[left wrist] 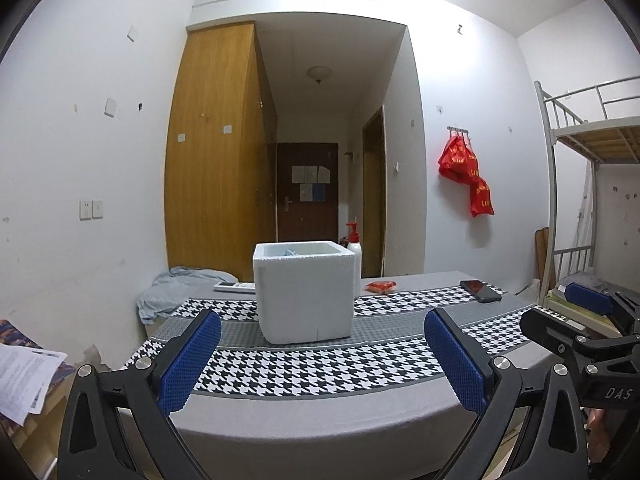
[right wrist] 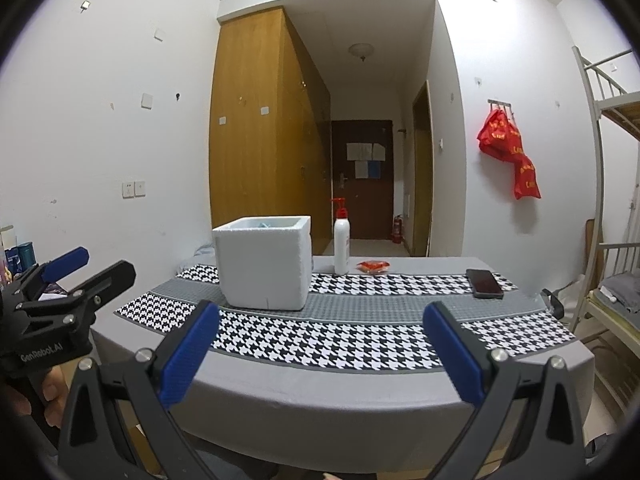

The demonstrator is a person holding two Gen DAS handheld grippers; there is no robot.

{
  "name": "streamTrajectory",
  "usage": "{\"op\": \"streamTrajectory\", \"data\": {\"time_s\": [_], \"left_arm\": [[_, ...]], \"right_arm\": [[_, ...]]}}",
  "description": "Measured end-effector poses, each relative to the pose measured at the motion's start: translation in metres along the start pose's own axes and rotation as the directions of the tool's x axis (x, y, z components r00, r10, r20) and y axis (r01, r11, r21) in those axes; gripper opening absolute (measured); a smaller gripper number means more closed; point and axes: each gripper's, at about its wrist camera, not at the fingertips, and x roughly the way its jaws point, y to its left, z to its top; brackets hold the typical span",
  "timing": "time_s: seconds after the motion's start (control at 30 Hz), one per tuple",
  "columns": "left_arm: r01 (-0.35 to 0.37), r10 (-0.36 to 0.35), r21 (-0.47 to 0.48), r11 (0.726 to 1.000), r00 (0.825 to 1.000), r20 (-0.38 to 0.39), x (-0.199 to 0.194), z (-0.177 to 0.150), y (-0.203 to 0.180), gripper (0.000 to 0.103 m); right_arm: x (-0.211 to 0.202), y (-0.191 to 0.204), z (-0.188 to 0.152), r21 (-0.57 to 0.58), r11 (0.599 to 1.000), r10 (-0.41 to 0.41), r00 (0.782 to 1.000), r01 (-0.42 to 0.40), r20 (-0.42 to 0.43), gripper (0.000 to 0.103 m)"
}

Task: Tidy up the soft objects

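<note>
One foam box (left wrist: 305, 292); two grippers, jaws apart, hold nothing.

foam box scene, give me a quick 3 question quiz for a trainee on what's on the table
1. True or false: the left gripper and the right gripper are both open and hold nothing.
2. Which thing lies nearest the table's right edge? A) phone B) pump bottle C) red packet
3. Fill in: the white foam box stands on a runner with a black-and-white ______ pattern.

Key
1. True: each gripper's jaws stand wide apart above the near table edge.
2. A
3. houndstooth
</note>
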Motion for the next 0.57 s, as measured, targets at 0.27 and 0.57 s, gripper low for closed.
{"op": "streamTrajectory", "data": {"time_s": [0.27, 0.57], "left_arm": [[-0.005, 0.005, -0.003, 1.0, 1.0, -0.004, -0.0002, 0.0001, 0.002, 0.102], [-0.001, 0.001, -0.006, 1.0, 1.0, -0.002, -0.0024, 0.0015, 0.0007, 0.102]], "right_arm": [[0.0021, 0.0036, -0.0023, -0.012, 1.0, 0.008, 1.0, -0.008, -0.014, 0.103], [0.0002, 0.0043, -0.002, -0.017, 1.0, 0.013, 1.0, -0.013, -0.015, 0.103]]}}
